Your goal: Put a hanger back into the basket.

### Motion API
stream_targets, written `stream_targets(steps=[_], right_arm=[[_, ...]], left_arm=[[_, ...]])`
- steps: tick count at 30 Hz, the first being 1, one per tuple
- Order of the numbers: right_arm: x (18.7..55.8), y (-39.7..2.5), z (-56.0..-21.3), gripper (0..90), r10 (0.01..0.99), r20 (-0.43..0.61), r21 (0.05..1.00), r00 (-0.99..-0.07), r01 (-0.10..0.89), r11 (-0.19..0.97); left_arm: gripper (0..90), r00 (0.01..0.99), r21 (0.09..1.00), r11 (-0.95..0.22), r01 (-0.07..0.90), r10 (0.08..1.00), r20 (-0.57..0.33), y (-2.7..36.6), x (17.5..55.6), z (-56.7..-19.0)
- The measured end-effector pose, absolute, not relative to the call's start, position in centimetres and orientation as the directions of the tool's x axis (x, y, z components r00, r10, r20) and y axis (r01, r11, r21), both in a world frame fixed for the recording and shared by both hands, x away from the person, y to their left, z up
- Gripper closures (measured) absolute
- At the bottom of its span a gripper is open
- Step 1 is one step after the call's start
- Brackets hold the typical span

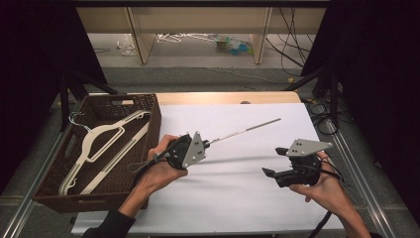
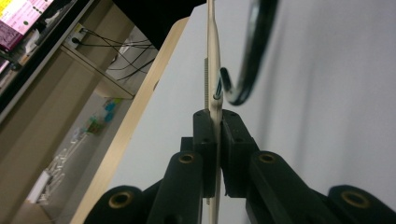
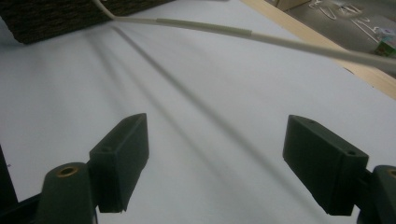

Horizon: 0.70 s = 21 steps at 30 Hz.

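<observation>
A: Where is the hanger (image 1: 245,130)?

B: Off the table (image 1: 237,198), held in the air over the white sheet. The left tool (image 1: 207,144) is clenched on it. In the left gripper view the flat cream arm of the hanger (image 2: 213,70) runs edge-on between the two black jaws, which press it from both sides, and its dark hook (image 2: 247,56) curls just past them.

A: Which way does it point?

B: In the high view its long axis runs from the left tool out toward two o'clock, rising slightly, with the free end up near the middle of the table. It reads as a thin straight bar there because it is seen edge-on.

A: And the right tool (image 1: 275,161)?

B: Released, jaws spread wide, holding nothing. It sits at about four o'clock from the hanger's free end, well apart from it. In the right gripper view the hanger bar (image 3: 243,35) crosses the top of the picture, beyond the open jaws and above the line between them.

A: So what does the next move hang on?

B: I judge that the right tool is the one free to take the far end, and it would have to travel up toward eleven o'clock to meet the bar.

A: Anything else nearby?

B: A dark wicker basket (image 1: 148,144) at nine o'clock, with another white hanger (image 1: 99,144) lying inside it.
</observation>
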State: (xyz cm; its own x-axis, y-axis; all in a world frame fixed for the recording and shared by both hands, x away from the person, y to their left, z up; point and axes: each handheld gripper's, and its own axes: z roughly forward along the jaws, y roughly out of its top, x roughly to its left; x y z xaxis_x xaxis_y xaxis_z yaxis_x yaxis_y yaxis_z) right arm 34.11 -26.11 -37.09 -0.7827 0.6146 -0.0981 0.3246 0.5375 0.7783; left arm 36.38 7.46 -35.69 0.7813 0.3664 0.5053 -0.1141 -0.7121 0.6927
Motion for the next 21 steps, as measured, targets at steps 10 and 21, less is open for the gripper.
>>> stream_targets(steps=[10,21], right_arm=[[34.0,-25.4,-38.8,22.3,0.593,-0.084,0.752,-0.801,0.34,0.565],[33.8,-25.4,-39.3,22.4,0.591,-0.072,0.741,-0.803,0.353,0.571]], left_arm=[[85.6,0.808,0.758,-0.652,0.014,0.454,0.375,8.7,36.4,-33.8],[85.6,0.836,0.839,-0.519,0.164,0.525,0.161,11.1,37.0,-31.8]])
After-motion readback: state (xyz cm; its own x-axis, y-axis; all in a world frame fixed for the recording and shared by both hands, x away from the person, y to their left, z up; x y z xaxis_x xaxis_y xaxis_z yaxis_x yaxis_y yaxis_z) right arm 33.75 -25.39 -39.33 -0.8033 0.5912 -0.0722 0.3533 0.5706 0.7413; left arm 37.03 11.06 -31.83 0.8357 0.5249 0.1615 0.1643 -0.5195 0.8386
